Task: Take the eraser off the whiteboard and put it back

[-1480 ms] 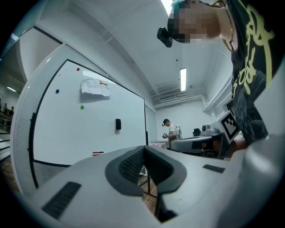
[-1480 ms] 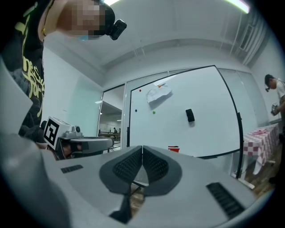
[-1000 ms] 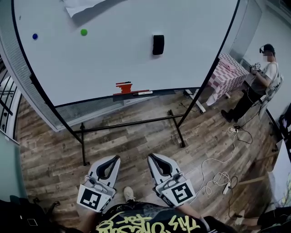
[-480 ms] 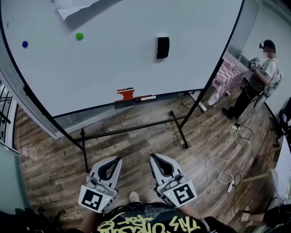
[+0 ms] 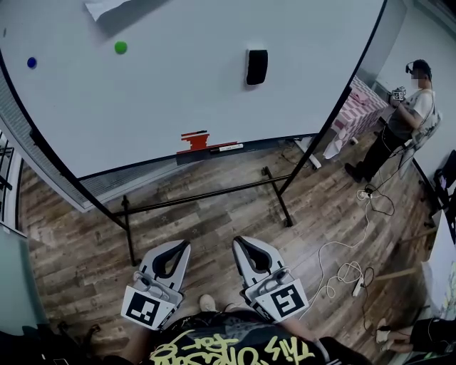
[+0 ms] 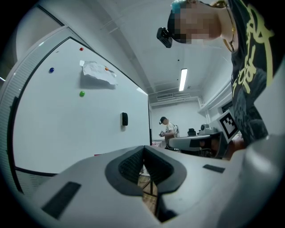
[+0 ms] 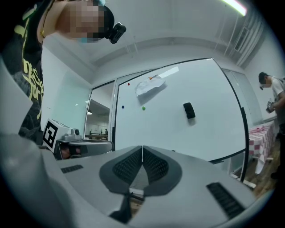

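- The black eraser (image 5: 256,66) was stuck on the whiteboard (image 5: 178,93), upper middle of the head view, well away from both tools.
- The left tool (image 5: 182,246) sat low in the frame over the wood floor (image 5: 214,214). Its jaws were pressed together with nothing between them.
- Same deal with the right tool (image 5: 239,244) just beside it: jaws closed, nothing held.
- A green magnet (image 5: 120,47) and a blue magnet (image 5: 31,63) were on the board's upper left, with a crumpled sheet of paper (image 5: 107,7) at the top edge.
- Something red (image 5: 194,138) lay on the board's tray, with a marker (image 5: 229,147) beside it.
- Another person (image 5: 402,121) stood at the far right, next to a table with a checkered cloth (image 5: 356,107).
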A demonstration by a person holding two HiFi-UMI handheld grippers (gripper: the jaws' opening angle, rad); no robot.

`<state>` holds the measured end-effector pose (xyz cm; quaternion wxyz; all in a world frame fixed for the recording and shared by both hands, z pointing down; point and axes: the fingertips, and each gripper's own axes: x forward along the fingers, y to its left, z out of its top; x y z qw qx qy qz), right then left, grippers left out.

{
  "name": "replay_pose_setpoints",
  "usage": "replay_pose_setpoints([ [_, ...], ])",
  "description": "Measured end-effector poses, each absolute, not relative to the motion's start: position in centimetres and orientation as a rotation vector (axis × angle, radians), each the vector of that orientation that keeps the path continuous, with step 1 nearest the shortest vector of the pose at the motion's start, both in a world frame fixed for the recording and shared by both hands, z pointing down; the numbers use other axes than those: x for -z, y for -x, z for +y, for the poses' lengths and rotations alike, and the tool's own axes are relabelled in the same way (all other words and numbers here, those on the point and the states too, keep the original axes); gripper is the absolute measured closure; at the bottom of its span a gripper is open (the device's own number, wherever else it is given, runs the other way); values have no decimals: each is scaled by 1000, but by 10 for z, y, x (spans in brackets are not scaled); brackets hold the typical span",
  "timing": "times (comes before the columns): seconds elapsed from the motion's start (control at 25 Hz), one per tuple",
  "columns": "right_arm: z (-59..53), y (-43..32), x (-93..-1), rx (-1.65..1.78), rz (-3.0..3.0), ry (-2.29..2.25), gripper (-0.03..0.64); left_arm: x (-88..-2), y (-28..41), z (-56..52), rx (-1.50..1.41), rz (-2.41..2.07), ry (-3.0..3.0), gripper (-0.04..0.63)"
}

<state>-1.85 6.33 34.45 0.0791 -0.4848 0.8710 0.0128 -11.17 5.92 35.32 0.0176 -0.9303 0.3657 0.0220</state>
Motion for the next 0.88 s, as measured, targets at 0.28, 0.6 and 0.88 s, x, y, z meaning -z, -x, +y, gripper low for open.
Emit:
replay_pose_setpoints([
  [0.28, 64, 24, -337, -75, 2585, 1468, 607, -352, 120, 58, -77, 1116, 2894, 588],
  [0.6, 70, 18, -342, -50, 2589, 1533, 607, -348, 117, 56, -77, 1068, 2888, 588],
  [0.88, 62, 14, -355, -17, 2631, 1562, 607, -354, 119, 50, -30, 1055, 2854, 588],
])
